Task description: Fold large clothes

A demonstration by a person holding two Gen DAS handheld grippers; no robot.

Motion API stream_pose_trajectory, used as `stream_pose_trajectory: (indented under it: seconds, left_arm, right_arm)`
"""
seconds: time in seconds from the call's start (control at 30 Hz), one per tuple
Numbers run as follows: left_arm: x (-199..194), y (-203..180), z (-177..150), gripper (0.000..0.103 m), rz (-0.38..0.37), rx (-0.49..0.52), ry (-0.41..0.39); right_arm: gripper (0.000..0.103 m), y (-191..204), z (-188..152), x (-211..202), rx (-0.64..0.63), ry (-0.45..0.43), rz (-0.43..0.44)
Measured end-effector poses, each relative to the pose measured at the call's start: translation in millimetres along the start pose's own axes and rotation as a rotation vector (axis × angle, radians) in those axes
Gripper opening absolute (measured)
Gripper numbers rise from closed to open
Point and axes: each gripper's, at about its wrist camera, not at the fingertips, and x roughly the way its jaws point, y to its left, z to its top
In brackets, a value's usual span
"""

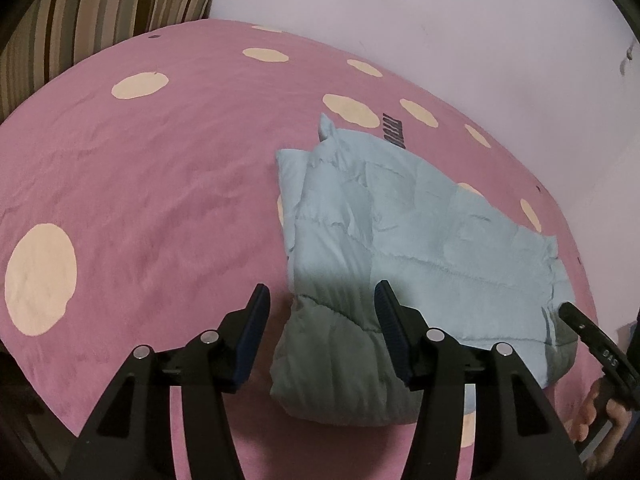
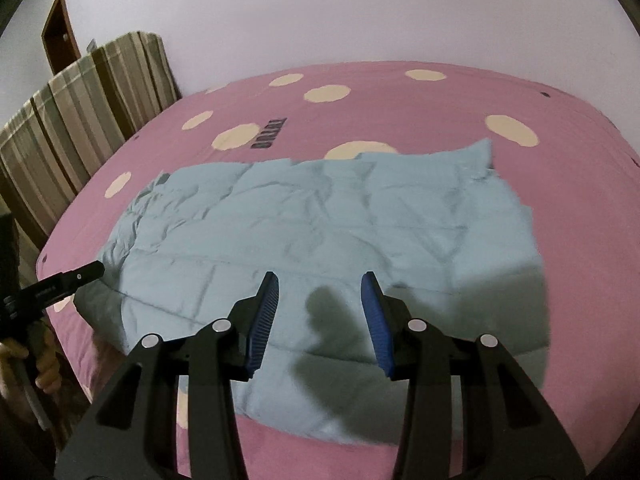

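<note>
A light blue quilted padded garment [image 1: 420, 248] lies folded on a pink bed, and it also shows in the right wrist view [image 2: 328, 224]. My left gripper [image 1: 322, 300] is open and empty, hovering over the garment's near left corner. My right gripper [image 2: 320, 284] is open and empty, above the garment's near edge. The right gripper's tip shows in the left wrist view [image 1: 572, 312] at the garment's right end. The left gripper's tip shows in the right wrist view [image 2: 86, 272] at the garment's left end.
The pink bedsheet [image 1: 140, 184] with cream dots covers the bed, seen too in the right wrist view [image 2: 580, 184]. A striped cover [image 2: 80, 112] stands at the bed's left side. A pale wall [image 1: 440, 20] runs behind the bed.
</note>
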Motion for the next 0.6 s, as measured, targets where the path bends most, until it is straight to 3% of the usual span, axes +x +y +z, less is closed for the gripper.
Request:
stream_pose_trajectory:
  seconds: [0.33,0.6]
  left_arm:
    - [4,-7,13,0.054,0.013,0.053,0.004]
    - [13,-14,20,0.055,0.023,0.084,0.019]
  right_arm:
    - [0.043,31,5,35,-0.047,0.062,-0.042]
    - [0.043,41,-2,66,-0.102,0.113,-0.129]
